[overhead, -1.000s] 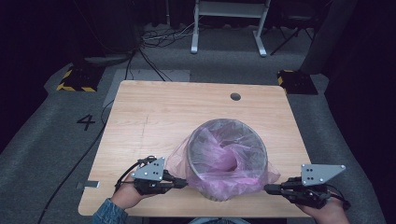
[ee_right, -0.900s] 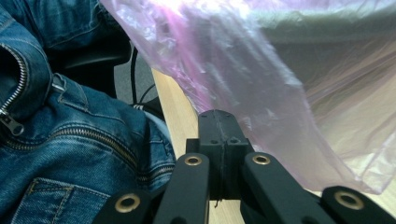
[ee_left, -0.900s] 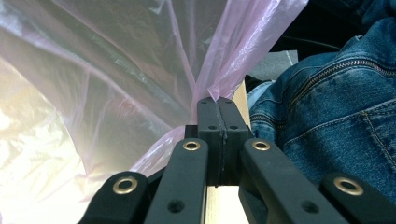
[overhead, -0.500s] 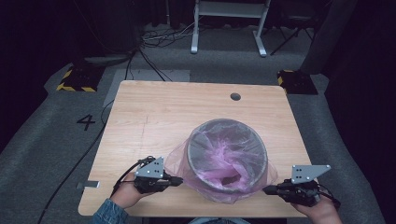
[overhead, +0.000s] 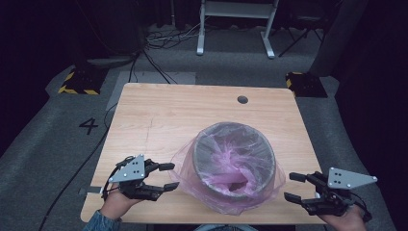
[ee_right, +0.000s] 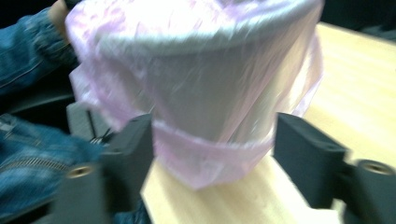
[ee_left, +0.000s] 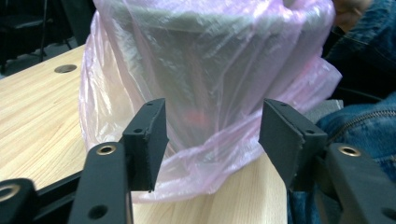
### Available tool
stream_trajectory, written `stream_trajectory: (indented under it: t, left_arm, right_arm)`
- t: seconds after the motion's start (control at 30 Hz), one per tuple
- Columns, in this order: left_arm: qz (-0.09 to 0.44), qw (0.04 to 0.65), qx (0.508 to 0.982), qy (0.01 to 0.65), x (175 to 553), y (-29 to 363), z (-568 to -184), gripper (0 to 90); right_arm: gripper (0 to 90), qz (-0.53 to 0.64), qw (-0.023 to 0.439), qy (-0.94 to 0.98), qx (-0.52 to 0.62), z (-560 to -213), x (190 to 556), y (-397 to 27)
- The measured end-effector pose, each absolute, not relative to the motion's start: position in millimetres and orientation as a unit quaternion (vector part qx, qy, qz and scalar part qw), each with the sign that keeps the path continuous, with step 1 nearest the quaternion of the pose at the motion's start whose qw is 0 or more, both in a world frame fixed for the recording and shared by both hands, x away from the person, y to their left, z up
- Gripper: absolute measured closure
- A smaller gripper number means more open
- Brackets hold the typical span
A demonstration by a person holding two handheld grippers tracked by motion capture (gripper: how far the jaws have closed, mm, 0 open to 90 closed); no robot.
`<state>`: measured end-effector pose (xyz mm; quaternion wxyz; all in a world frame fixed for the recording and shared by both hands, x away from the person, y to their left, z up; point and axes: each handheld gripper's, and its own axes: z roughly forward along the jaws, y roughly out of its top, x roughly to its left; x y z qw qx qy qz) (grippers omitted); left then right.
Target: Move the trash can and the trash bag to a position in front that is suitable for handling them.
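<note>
Both grippers have let go since the earlier frames: then each was pinching the hanging edge of the pink bag on its own side of the bin, and now the left gripper (overhead: 169, 176) and the right gripper (overhead: 292, 186) have drawn back a little from it. Their jaws have just been opening, and they stand spread with nothing between the pads. In the left gripper view the fingers (ee_left: 148, 140) frame the plastic without touching it; the right gripper view shows the same, though blurred.

The grey bin (overhead: 234, 156) stands toward the near edge of the table (overhead: 159, 115), a little right of its middle. The pink bag (overhead: 185, 161) lines it, folded over the rim, its loose skirt draping down the outside wall and pooling on the wood around the base. Inside, the film sags toward the bottom.

This release probably means the liner is counted as seated. The skirt hangs unevenly, fuller on the left side, so a further tug or smoothing may be wanted before the fitting is truly finished.
</note>
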<state>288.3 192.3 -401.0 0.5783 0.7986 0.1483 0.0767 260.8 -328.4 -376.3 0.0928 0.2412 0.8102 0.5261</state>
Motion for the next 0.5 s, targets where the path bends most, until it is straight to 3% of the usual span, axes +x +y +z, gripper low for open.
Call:
stream_trajectory:
  t: [0.1,0.33,0.43,0.5]
  left_arm:
    - [0.062,0.576,0.8,0.153,292.4,181.0,-402.1,37.2]
    - [0.053,0.552,0.82,0.143,299.4,151.3,-408.5,34.9]
    - [0.053,0.55,0.822,0.135,299.9,144.7,-408.0,35.1]
    - [0.052,0.547,0.825,0.132,299.0,142.1,-407.5,36.0]
  right_arm:
    - [15.8,0.523,0.099,0.812,0.24,-376.9,264.0,-318.0]
    - [15.6,0.498,0.093,0.831,0.229,-387.2,277.1,-289.0]
    - [19.7,0.493,0.086,0.836,0.225,-390.0,282.6,-284.4]
    - [27.8,0.495,0.082,0.834,0.23,-390.1,285.7,-284.2]
